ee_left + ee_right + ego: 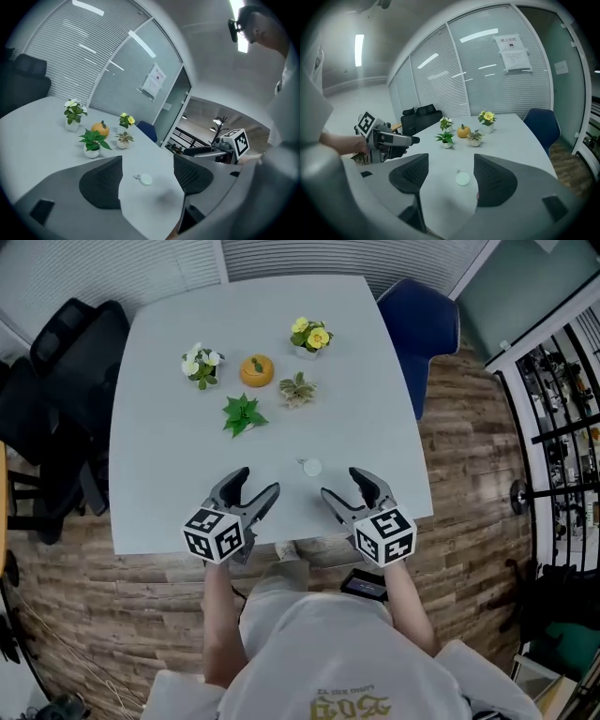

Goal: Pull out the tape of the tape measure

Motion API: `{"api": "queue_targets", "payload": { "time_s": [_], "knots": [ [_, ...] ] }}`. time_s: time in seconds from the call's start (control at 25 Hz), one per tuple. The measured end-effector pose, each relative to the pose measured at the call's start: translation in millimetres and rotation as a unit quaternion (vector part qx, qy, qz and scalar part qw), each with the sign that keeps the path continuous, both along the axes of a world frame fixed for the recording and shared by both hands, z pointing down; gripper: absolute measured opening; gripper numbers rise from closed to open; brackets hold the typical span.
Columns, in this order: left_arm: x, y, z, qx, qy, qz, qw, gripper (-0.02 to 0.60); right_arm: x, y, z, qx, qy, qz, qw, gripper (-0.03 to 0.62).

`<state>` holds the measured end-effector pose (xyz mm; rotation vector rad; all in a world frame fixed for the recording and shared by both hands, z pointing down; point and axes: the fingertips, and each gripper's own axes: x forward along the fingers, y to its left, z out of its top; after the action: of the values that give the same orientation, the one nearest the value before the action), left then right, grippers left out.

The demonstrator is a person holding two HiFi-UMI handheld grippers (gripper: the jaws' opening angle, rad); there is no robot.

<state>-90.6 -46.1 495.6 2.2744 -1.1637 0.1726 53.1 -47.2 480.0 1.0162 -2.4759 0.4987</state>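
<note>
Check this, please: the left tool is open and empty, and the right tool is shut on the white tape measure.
Not quite: the right tool is open and empty too. The right gripper view shows the white tape measure lying free on the table ahead of it.

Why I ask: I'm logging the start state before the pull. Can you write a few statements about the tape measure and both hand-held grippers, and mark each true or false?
1. The left hand-held gripper is shut on the tape measure. False: its jaws stand apart, and the tape measure lies free on the table.
2. The right hand-held gripper is open and empty. True.
3. The tape is drawn out across the table. False: only the small round white case shows, with no tape extended.
4. The orange pumpkin sits farther from the person than the tape measure. True.
</note>
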Motion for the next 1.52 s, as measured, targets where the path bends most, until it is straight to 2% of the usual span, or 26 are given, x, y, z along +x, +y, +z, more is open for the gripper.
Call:
{"api": "queue_targets", "payload": {
  "time_s": [0.2, 0.52, 1.08, 1.32, 1.52],
  "knots": [
    [1, -29, 15, -0.01, 0.003, 0.042, 0.9991, 0.321, -5, -20, 14, -0.011, 0.021, 0.019, 1.0, 0.301],
    [6, -47, 23, -0.016, 0.0, 0.071, 0.9973, 0.321, -5, -33, 22, -0.017, 0.031, 0.031, 0.999, 0.301],
    [10, -57, 26, -0.016, -0.023, 0.085, 0.996, 0.321, -6, -43, 35, -0.013, 0.033, 0.009, 0.999, 0.301],
    [20, -65, 33, -0.026, -0.029, 0.098, 0.9945, 0.321, -3, -44, 50, -0.022, 0.055, -0.006, 0.998, 0.301],
    [27, -69, 46, -0.038, -0.035, 0.108, 0.9928, 0.321, -2, -48, 67, -0.041, 0.053, -0.014, 0.998, 0.301]
  ]
}}
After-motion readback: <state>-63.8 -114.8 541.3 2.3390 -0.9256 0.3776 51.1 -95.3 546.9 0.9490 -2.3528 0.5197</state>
